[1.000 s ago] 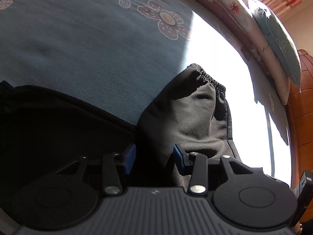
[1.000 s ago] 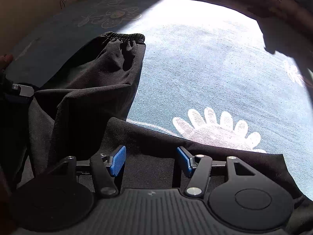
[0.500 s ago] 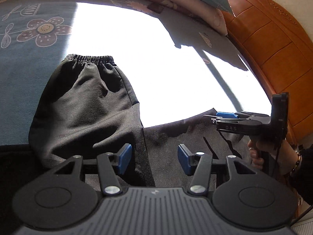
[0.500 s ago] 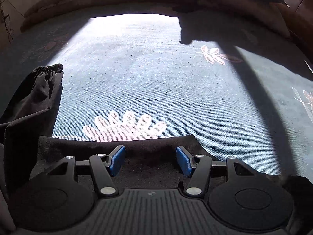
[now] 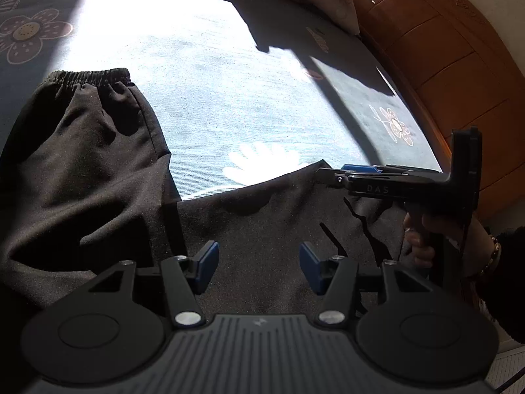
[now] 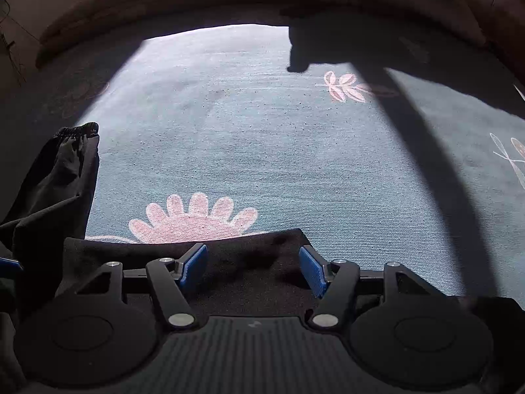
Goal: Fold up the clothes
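While both sets of tongs stood open, gripping nothing, the black garment (image 5: 98, 177) lay flat on the bed (image 5: 229, 98) just beneath and ahead of the left tongs (image 5: 256, 262), its elastic cuff (image 5: 88, 75) far forward-left. Judged soft, light and limp, it should be pinched at the hem corner (image 6: 288, 236) ahead of the right tongs (image 6: 252, 266). Legible lettering: "DAS" on the right tongs' body.

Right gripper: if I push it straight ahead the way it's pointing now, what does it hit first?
Likely the black garment under the open right gripper, whose edge lies just ahead of the fingertips; beyond it only the blue floral bedspread. Height above the cloth is unclear.
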The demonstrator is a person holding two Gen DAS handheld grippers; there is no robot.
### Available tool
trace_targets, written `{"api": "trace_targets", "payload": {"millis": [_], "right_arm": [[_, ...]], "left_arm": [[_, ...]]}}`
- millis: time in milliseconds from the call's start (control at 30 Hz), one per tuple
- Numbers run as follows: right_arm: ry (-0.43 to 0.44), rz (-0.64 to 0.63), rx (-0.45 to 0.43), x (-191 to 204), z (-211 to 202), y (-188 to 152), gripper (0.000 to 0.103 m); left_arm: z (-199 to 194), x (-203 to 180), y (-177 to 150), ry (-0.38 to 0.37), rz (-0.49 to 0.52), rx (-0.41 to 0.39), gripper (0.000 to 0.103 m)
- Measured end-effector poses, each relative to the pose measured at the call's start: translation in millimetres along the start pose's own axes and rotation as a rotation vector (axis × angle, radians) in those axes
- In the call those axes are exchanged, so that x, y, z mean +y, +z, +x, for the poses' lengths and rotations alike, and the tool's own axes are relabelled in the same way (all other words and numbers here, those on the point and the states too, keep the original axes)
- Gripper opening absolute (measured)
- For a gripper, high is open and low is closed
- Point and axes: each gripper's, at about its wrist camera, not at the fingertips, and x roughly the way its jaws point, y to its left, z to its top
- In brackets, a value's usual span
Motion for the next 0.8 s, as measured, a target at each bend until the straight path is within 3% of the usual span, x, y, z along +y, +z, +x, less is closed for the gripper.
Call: {"api": "trace_targets", "payload": {"millis": [100,200,300,533,633,700,800], "right_arm": [[0.049,0.001,0.018,-21,10,15,0.052],[0.103,-0.033,0.063,-44,26,30,0.048],[0.178,-0.005,0.154,-62,45,30,0.033],[0.291,-0.077,0.242,-64,50,22,0.031],[0.328,-0.042,0.249,-71,55,19,0.028],[0.338,-0.023,0.230,-76,54,22,0.015],[0.337,0.000,0.157,-84,45,29,0.006]], "left_arm": [[12,-6,1,-0.027,0.009,0.020,0.054],[23,-11,1,-0.059,0.013,0.051,0.054],[36,-15,3,-0.074,0.015,0.075,0.054],[66,-25,7,-0.097,-0.001,0.116,0.054],[76,-31,9,-0.091,0.005,0.133,0.054],[81,-34,11,-0.088,0.006,0.142,0.054],[85,-38,14,-0.093,0.009,0.149,0.054]]}}
